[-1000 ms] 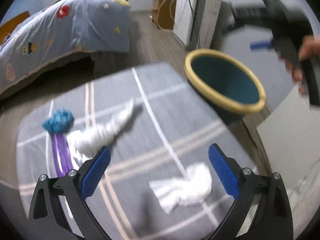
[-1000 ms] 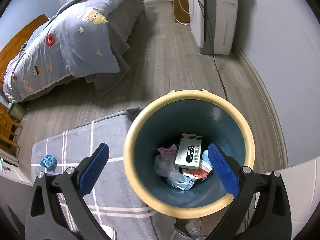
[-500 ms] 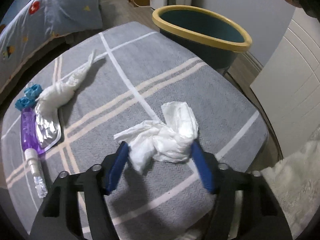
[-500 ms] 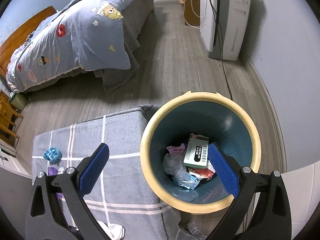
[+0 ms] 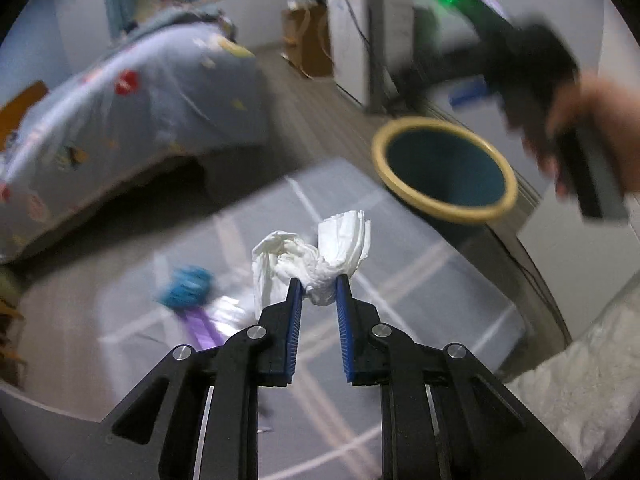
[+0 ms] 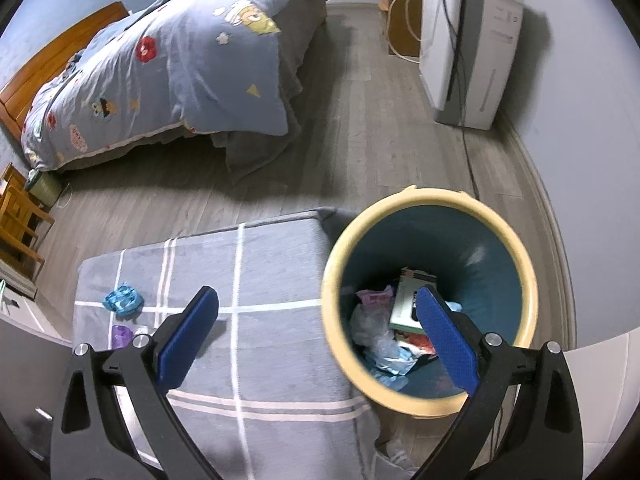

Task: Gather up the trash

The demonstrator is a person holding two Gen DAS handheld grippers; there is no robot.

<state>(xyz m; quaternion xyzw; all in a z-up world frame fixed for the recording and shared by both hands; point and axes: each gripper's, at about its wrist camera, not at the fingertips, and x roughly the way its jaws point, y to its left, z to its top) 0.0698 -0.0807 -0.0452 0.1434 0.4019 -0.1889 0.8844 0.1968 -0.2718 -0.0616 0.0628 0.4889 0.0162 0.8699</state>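
Pinching a crumpled white tissue, the left gripper has its jaws closing on the wad, blue pads pressed to either side; the tissue hangs clear above the grey plaid cushion. Right gripper spread wide, nothing between its pads, poised over the yellow-rimmed bin. Bin already holds a small carton, wrappers and plastic film. Judged partway done: the tissue has yet to reach the bin. Left on the cushion: a blue wrapper and a purple item beside it. Other leftovers too blurred to identify.
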